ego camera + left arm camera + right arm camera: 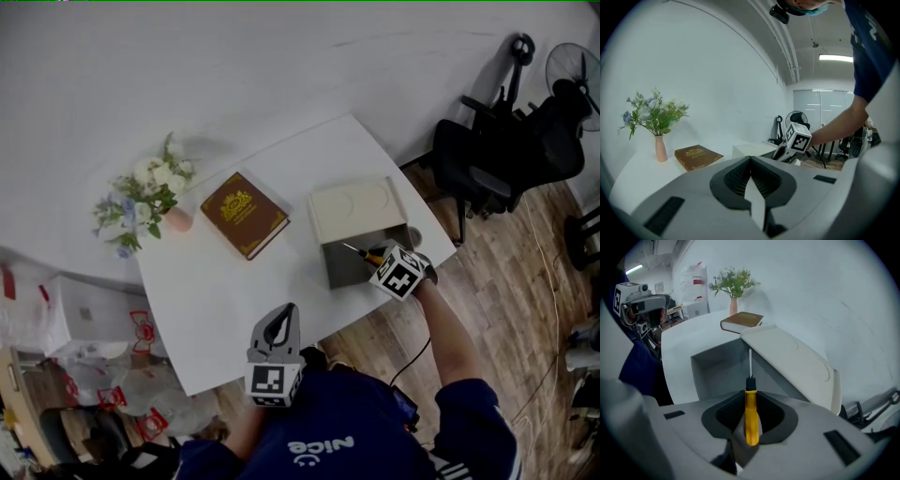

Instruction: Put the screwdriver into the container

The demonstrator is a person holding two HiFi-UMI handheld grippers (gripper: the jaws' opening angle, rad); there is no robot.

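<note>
A screwdriver with a yellow handle and a thin metal shaft is clamped between the jaws of my right gripper; its tip points into the open grey container. In the head view the right gripper hangs over the container at the table's right edge, and the screwdriver sticks out over the box's inside. The container's cream lid stands swung back behind it. My left gripper is shut with nothing in it, near the table's front edge, away from the box.
A brown book lies left of the container, and a pink vase of flowers stands at the table's far left corner. Black office chairs and a fan stand to the right on the wooden floor. The white table is bare between book and front edge.
</note>
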